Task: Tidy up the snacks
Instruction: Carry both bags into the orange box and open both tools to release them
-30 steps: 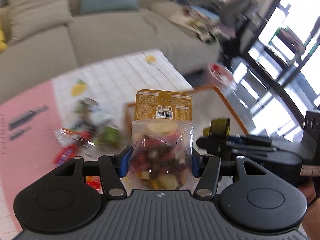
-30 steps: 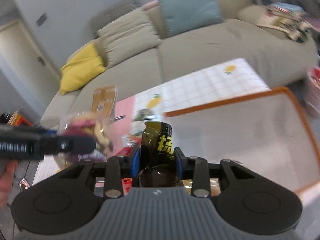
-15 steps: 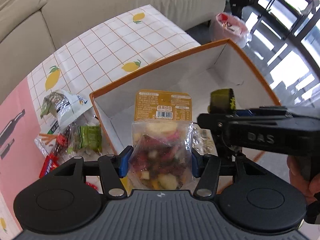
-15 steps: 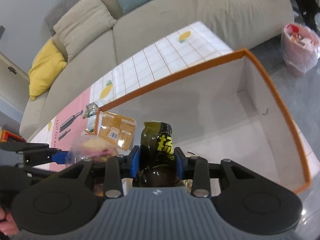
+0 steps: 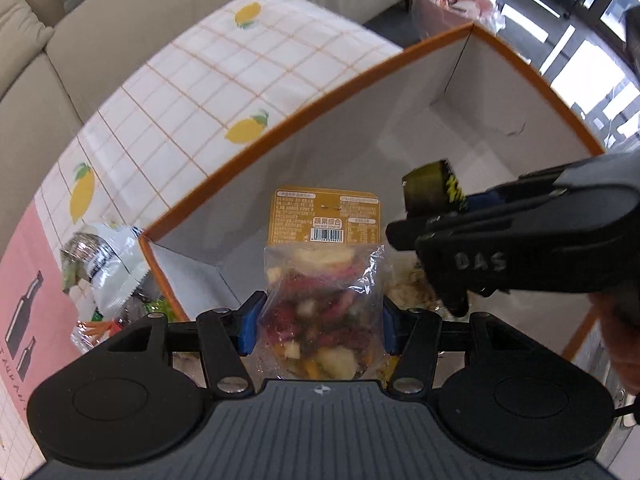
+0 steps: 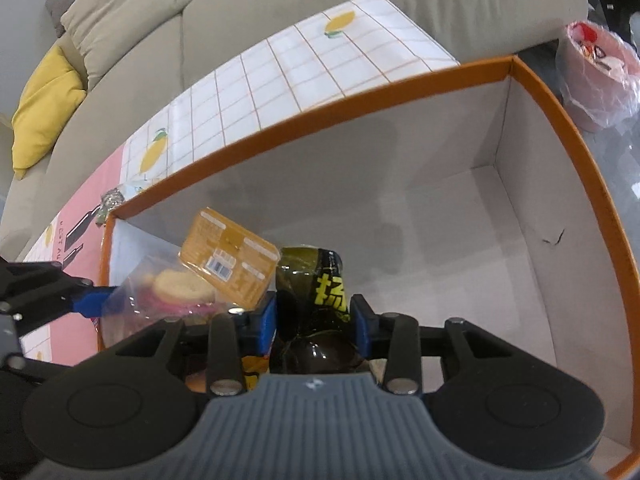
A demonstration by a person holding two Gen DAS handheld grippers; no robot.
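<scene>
My left gripper [image 5: 318,322] is shut on a clear bag of mixed dried fruit [image 5: 322,280] with an orange label, held over the near left corner of an orange-rimmed white box [image 5: 288,122]. My right gripper [image 6: 314,318] is shut on a dark green snack packet [image 6: 316,280] with yellow print, held inside the same box [image 6: 360,116]. The fruit bag also shows in the right wrist view [image 6: 200,276], just left of the packet. The right gripper and its packet [image 5: 430,192] show at the right in the left wrist view.
Several loose snack packets [image 5: 106,264] lie on the lemon-print tablecloth [image 5: 224,80] left of the box. A pink mat [image 5: 24,300] covers the table's left part. A beige sofa [image 6: 280,4] runs behind. A pink bin with a plastic liner [image 6: 600,76] stands on the floor at right.
Both grippers have moved forward and down from above the table to over and into the box, each still holding its snack. The box now fills both views.
</scene>
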